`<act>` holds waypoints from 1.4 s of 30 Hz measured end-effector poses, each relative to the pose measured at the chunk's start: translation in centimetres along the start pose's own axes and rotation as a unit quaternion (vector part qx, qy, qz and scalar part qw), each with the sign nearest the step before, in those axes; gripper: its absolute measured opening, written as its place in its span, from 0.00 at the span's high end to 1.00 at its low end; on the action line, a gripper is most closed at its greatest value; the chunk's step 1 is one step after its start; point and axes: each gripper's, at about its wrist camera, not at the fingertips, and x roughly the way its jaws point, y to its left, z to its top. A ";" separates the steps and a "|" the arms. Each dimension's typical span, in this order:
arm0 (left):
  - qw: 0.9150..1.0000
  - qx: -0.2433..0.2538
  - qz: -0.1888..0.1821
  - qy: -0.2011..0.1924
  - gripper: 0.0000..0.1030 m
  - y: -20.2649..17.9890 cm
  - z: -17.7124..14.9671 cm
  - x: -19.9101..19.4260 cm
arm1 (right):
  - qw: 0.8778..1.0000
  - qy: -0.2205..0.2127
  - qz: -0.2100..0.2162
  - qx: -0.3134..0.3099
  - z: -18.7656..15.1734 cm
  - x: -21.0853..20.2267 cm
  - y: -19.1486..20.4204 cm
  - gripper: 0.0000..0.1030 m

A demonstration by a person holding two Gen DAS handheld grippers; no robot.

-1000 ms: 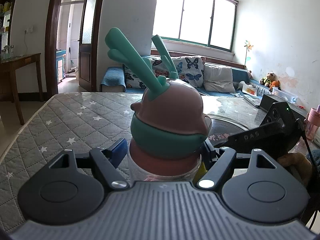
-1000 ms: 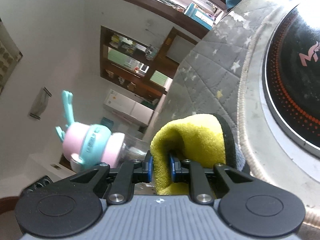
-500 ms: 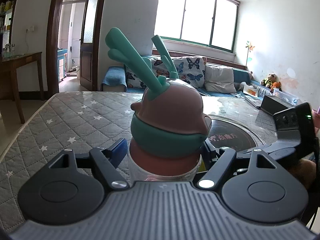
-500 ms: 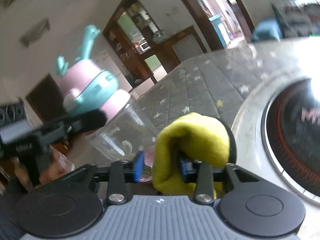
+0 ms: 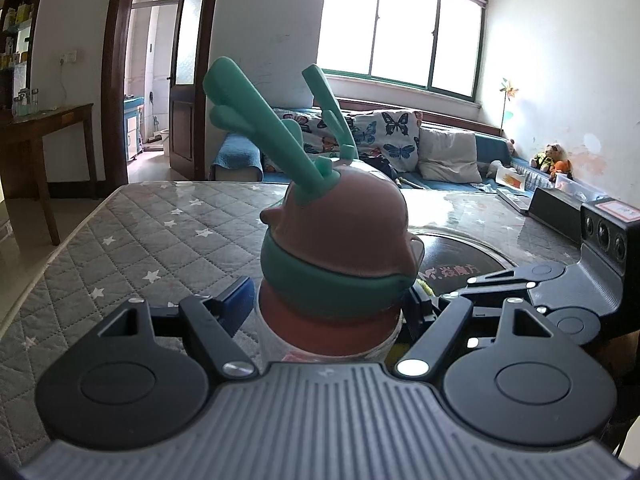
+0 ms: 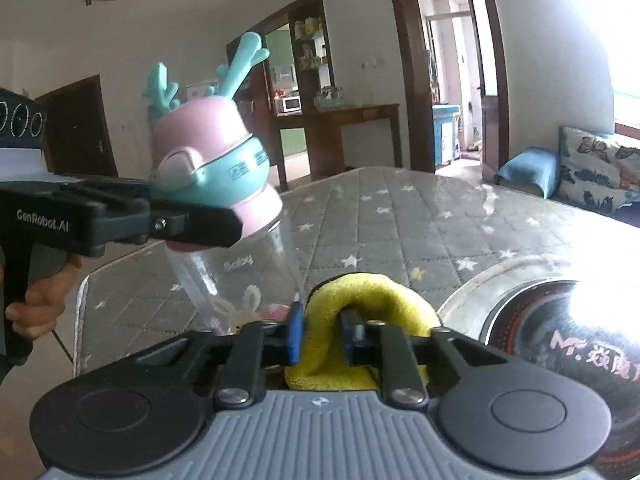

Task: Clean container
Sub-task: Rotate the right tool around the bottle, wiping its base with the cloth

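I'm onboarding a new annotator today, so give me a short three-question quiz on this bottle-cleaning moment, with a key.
1. True or false: the left gripper holds the clear bottle just below its pink lid.
2. What does the right gripper hold? A) a sponge B) a yellow cloth C) a brush
3. Fill in: the teal parts rising from the lid are shaped like ____.

Key
1. True: its jaws close on the neck under the lid.
2. B: the yellow cloth is pinched between the jaws, next to the bottle's lower part.
3. Antlers.
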 end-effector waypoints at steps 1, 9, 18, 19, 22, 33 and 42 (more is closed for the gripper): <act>1.000 0.000 -0.001 0.001 0.25 0.0 0.0 0.0 | 1.000 -0.005 -0.003 -0.002 0.1 -0.2 0.1 0.86; 1.000 0.006 -0.005 -0.001 0.25 -0.1 0.2 0.0 | 0.995 -0.075 0.038 0.045 3.2 -3.2 -0.1 0.88; 1.000 0.012 -0.003 -0.012 0.25 -0.2 0.4 -0.5 | 0.966 -0.111 0.144 0.183 4.3 -1.7 -4.6 0.88; 1.000 0.013 -0.002 -0.012 0.25 -0.2 0.4 -0.5 | 0.966 -0.107 0.144 0.188 4.0 -1.0 -4.9 0.88; 1.000 0.015 -0.003 -0.014 0.25 -0.3 0.1 -0.7 | 0.965 -0.087 0.135 0.209 2.6 0.6 -6.3 0.88; 1.000 0.007 -0.002 -0.007 0.25 -0.2 -0.7 -0.7 | 0.956 -0.031 0.134 0.258 -1.0 4.2 -8.2 0.88; 1.000 0.005 0.000 -0.008 0.25 -0.3 -0.6 -0.9 | 0.965 -0.008 0.123 0.232 -1.8 4.4 -5.6 0.86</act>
